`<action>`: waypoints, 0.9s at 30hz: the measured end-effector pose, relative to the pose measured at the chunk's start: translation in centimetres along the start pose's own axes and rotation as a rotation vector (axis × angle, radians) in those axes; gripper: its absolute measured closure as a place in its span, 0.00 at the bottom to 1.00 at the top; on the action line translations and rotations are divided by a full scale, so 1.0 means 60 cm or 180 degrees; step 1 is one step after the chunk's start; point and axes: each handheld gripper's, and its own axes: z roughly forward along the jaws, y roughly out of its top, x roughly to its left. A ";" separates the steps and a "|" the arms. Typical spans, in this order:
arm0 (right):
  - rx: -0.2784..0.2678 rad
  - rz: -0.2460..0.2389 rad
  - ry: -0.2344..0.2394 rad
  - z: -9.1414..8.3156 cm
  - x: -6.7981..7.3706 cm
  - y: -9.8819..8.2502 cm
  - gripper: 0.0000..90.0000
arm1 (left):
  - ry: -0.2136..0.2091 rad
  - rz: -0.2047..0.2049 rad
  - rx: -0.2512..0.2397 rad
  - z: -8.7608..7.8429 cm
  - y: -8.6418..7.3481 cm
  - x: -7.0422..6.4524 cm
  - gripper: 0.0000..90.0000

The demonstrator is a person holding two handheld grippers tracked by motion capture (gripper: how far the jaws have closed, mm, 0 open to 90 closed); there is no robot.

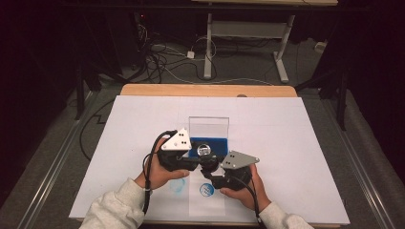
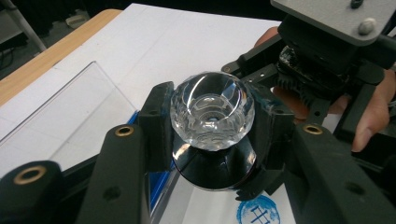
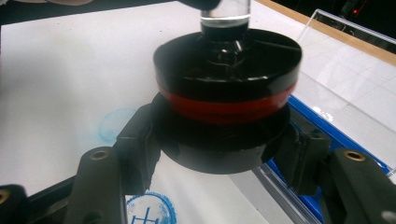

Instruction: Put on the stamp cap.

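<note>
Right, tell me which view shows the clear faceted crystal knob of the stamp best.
The left gripper view: the clear faceted crystal knob sits close and sharp, clamped between the left gripper pads. The high view shows it as a small glint between both grippers. The right gripper view catches just its clear lower stem, cut off by the frame's top edge.

Left claw (image 1: 195,157) and right claw (image 1: 215,177) both clamped, nearly touching.

Stamp (image 1: 206,157) above paper sheet (image 1: 286,143), before ink tray (image 1: 210,138).
</note>
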 end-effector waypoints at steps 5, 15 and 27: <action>-0.0005 0.0007 -0.0002 0.004 -0.001 0.002 0.43 | 0.0010 0.0011 0.0008 0.001 -0.001 0.000 0.61; -0.0008 0.0046 -0.0055 0.006 -0.002 0.003 0.43 | -0.0024 0.0008 0.0007 0.004 -0.004 -0.001 0.61; 0.0036 -0.0033 -0.0096 0.007 0.003 0.002 0.43 | -0.0088 -0.0070 -0.0014 0.008 -0.010 0.003 0.61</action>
